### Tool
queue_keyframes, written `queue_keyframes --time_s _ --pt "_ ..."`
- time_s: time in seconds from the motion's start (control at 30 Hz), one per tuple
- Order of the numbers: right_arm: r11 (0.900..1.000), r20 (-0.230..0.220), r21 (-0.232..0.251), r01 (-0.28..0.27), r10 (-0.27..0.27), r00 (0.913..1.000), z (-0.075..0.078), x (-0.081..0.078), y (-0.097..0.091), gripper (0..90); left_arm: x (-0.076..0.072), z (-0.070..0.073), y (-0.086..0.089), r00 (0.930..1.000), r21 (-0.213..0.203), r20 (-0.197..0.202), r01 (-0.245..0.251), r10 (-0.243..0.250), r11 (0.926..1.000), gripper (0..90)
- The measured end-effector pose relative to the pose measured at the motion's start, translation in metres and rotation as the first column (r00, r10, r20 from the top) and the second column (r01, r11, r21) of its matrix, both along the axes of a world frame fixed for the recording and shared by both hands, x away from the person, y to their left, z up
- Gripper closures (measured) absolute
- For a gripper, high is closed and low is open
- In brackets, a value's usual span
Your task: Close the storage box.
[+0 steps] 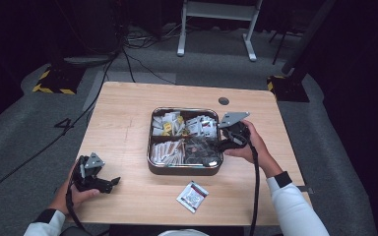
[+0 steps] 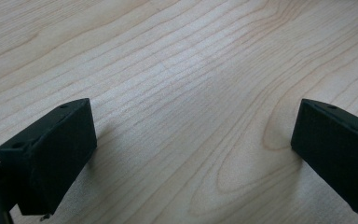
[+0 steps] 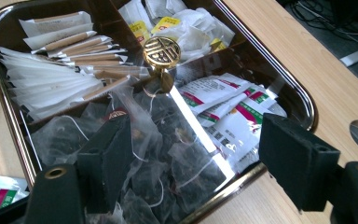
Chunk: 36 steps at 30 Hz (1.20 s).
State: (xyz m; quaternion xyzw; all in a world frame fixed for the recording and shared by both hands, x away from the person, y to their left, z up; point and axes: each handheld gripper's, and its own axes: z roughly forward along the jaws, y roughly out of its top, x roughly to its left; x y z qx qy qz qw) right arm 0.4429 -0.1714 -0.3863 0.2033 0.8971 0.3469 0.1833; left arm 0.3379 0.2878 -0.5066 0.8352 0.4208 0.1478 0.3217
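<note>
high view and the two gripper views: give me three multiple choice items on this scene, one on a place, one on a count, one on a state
1. Where does the loose red, green and white printed sachet lie?
A. inside the tray
B. on the light wooden table in front of the tray
C. on the grey floor

2. How many compartments has the square, dark, metal-rimmed tray?
A. two
B. four
C. six

3. How is the left gripper?
A. open over bare wood
B. shut on a sachet
C. shut on a tea bag

Answers: 1 B, the high view shows it on the wood between the tray and the person. 2 B, dividers cross at the round gold knob. 3 A, the left gripper view shows its fingers wide apart with nothing between.
</note>
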Motion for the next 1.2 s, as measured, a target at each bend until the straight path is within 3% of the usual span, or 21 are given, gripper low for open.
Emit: queue_keyframes --time_s 0.53,1.2 --pt "0.9987 0.028 0.015 0.049 -0.049 0.9984 -0.007 -0.017 -0.027 25.9 0.000 0.000 0.000 1.0000 0.000 0.000 0.000 0.000 1.0000 0.3" --pt "0.9949 0.030 0.033 0.095 -0.096 0.9949 -0.022 -0.038 -0.058 24.5 0.000 0.000 0.000 1.0000 0.001 -0.001 0.003 -0.003 1.0000 0.2"
